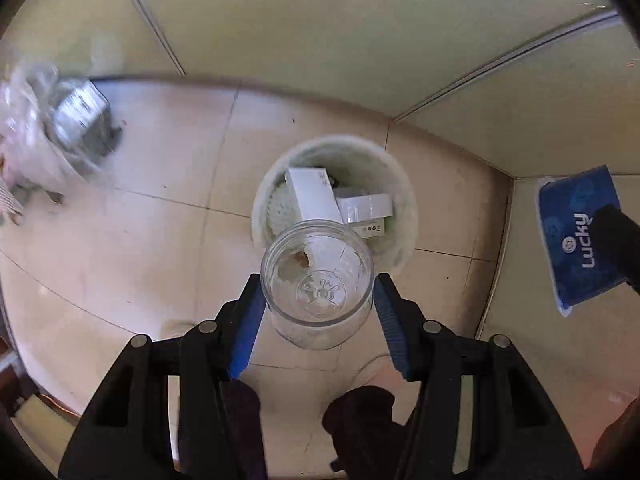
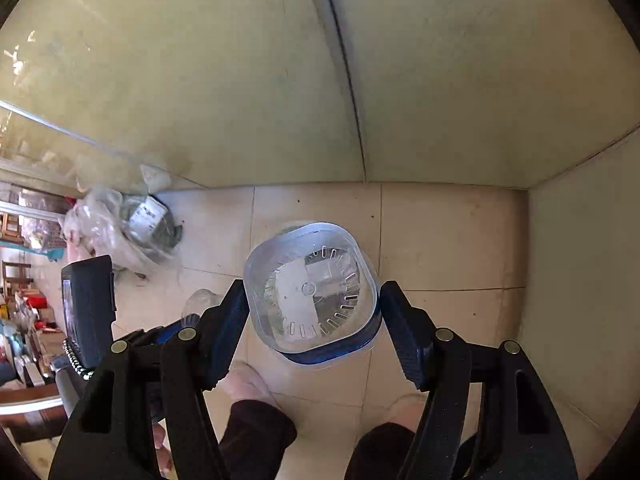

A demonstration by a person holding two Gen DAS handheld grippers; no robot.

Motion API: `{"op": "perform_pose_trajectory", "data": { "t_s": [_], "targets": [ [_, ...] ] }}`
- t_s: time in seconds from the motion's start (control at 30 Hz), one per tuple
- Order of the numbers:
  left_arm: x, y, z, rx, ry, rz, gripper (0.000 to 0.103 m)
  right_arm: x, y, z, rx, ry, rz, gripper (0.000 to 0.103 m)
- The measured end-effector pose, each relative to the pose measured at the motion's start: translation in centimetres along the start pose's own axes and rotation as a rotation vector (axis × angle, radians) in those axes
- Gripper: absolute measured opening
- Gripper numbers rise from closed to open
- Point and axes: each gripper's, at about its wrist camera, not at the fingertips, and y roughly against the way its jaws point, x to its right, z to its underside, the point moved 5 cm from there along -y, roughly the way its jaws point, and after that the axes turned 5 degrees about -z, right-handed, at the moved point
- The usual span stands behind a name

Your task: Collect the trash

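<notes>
A clear jar (image 1: 318, 280) is held in the left claw (image 1: 320, 300) directly above the bin (image 1: 404, 216); a blue-labelled container (image 2: 312, 292) is gripped by the right claw (image 2: 314, 304).

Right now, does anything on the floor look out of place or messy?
Yes. A crumpled clear plastic bag stuffed with packaging lies loose on the tiles by the wall, left of the white bin, not inside it. The bin itself stands upright with boxes inside.

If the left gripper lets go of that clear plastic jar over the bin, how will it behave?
The clear plastic jar looks empty and thin-walled, so probably light. Its smooth round sides may slip or roll. The white bin below already holds boxes, so it might bounce.
</notes>
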Motion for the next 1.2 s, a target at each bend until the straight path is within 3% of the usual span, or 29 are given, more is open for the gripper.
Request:
{"op": "perform_pose_trajectory", "data": {
  "t_s": [0.27,0.43,0.73,0.87,1.2],
  "targets": [
    [-0.1,-3.9,-0.2,-0.011,-0.005,0.034,0.054,1.2,-2.8,0.4,-0.027,0.035,-0.008,0.064],
    [-0.3,-4.0,-0.3,0.014,-0.038,-0.015,0.054,1.7,-4.4,0.7,-0.051,0.031,-0.018,0.064],
    [-3.8,0.0,0.6,0.09,0.012,-0.064,0.054,1.4,-7.7,1.1,-0.129,-0.009,-0.065,0.065],
    [-4.5,1.6,0.2,0.121,0.013,-0.081,0.054,1.0,-8.2,1.3,-0.163,-0.009,-0.039,0.064],
    [-2.4,8.6,-0.3,0.198,-0.018,-0.048,0.054,0.4,-3.6,1.1,-0.163,0.073,-0.005,0.065]
  ]
}}
